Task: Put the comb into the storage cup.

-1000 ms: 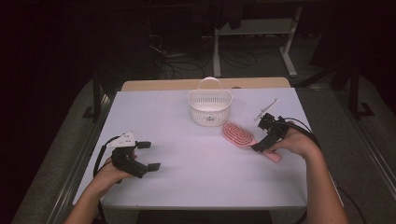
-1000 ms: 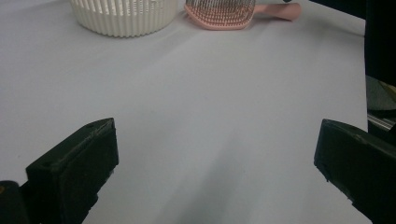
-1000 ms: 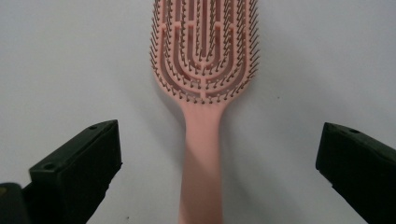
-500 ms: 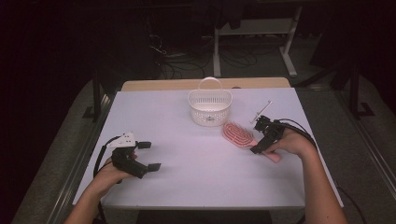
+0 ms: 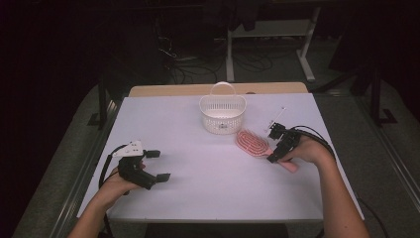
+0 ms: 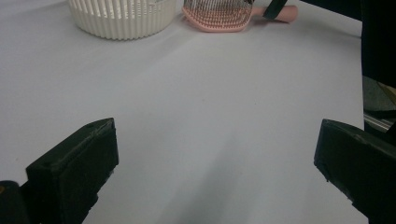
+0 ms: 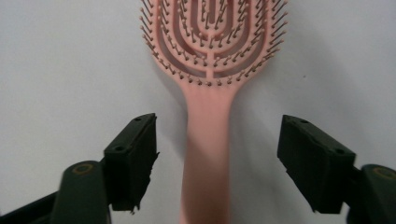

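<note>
the right gripper (image 7: 217, 163) straddles the pink hairbrush (image 7: 210, 93) handle, jaws just closing but not touching yet, to grasp it. the left gripper (image 5: 156, 164) rests wide open at 8 o'clock, the basket (image 5: 223, 113) at 12.

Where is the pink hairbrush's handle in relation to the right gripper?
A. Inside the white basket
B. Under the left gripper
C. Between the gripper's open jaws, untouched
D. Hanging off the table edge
C: in the right gripper view, the hairbrush handle lies between the right gripper jaws, which have just been closing, with gaps on both sides.
</note>
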A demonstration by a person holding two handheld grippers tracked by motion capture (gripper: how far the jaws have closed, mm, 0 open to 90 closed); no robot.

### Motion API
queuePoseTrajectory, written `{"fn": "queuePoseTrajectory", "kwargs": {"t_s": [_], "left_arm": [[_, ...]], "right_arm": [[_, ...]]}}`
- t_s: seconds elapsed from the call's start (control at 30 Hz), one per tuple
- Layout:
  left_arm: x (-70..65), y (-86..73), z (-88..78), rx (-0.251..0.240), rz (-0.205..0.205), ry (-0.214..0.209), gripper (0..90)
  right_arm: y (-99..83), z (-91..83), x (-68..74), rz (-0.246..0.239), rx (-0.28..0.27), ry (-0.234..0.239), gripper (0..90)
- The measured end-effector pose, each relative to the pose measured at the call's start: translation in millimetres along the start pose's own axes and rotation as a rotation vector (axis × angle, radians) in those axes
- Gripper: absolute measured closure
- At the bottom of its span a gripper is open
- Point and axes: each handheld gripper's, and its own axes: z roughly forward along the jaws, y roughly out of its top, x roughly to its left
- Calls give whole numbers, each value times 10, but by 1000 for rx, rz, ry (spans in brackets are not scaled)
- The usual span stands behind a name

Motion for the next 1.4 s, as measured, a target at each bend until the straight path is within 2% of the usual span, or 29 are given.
{"fn": "queuePoseTrajectory", "kwargs": {"t_s": [0.23, 0.53, 1.2, 1.4], "left_arm": [[-3, 1, 2, -1, -1, 0, 0], [-1, -2, 7, 2, -2, 0, 0], [9, -1, -9, -5, -4, 0, 0], [8, -1, -9, -4, -3, 1, 0]], "right_arm": [[21, 13, 5, 5, 21, 10, 407], [40, 44, 7, 6, 47, 6, 498], [165, 89, 39, -15, 125, 9, 596], [170, 103, 27, -14, 132, 16, 636]]}}
